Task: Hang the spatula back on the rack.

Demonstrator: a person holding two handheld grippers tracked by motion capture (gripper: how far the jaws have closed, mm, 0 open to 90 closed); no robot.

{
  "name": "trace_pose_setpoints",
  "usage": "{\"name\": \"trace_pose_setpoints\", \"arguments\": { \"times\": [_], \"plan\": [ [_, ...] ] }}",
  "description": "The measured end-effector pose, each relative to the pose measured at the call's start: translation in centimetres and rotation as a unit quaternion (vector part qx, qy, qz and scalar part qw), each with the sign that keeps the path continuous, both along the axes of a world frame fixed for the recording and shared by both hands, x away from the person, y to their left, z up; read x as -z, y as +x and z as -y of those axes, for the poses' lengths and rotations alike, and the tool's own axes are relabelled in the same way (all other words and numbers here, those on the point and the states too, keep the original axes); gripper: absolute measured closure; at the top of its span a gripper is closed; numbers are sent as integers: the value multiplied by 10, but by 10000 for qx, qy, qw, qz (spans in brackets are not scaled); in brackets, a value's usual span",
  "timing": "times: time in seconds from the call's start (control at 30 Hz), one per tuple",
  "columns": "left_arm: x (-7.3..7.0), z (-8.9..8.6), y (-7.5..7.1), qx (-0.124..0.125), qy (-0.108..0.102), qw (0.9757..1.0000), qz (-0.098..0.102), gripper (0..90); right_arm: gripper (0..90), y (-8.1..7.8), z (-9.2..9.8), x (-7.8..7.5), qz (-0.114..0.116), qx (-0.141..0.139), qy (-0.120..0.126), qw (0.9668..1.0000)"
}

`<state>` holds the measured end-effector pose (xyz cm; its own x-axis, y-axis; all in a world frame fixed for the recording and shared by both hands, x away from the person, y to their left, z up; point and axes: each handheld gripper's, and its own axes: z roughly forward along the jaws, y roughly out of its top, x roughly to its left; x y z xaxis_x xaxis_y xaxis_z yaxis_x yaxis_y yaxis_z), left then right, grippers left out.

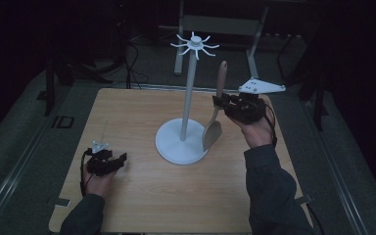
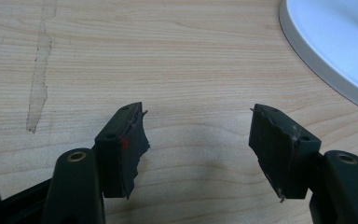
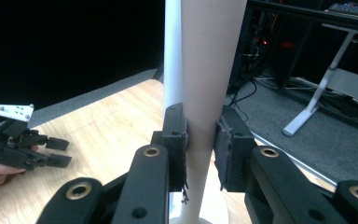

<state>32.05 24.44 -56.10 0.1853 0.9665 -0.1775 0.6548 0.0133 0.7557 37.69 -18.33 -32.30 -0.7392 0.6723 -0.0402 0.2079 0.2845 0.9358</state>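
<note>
Spatula point(image 1: 217, 108) clamped upright by its handle in right hand-held gripper point(image 1: 223, 102), blade near white stand point(image 1: 183, 142); left hand-held gripper point(image 1: 111, 164) spread apart, low over desk point(image 1: 127, 112).

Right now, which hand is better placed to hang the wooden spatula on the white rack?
Right. Its tool already grips the wooden spatula by the handle, upright beside the white rack. The left tool sits open and empty, low over the table.
</note>
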Motion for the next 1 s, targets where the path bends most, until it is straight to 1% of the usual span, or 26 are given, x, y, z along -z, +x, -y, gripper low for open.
{"name": "trace_pose_setpoints", "arguments": {
  "times": [0.17,0.43,1.0],
  "plan": [
    [0,0,0,6,4,10000,3,362,756,2,-1,-3,11,-5,49,10000],
    [0,0,0,3,-1,10000,0,361,756,3,-3,-11,59,-17,20,10000],
    [0,0,0,-2,-2,10000,-5,361,756,8,-9,-19,13,-23,-171,9999]
  ]
}}
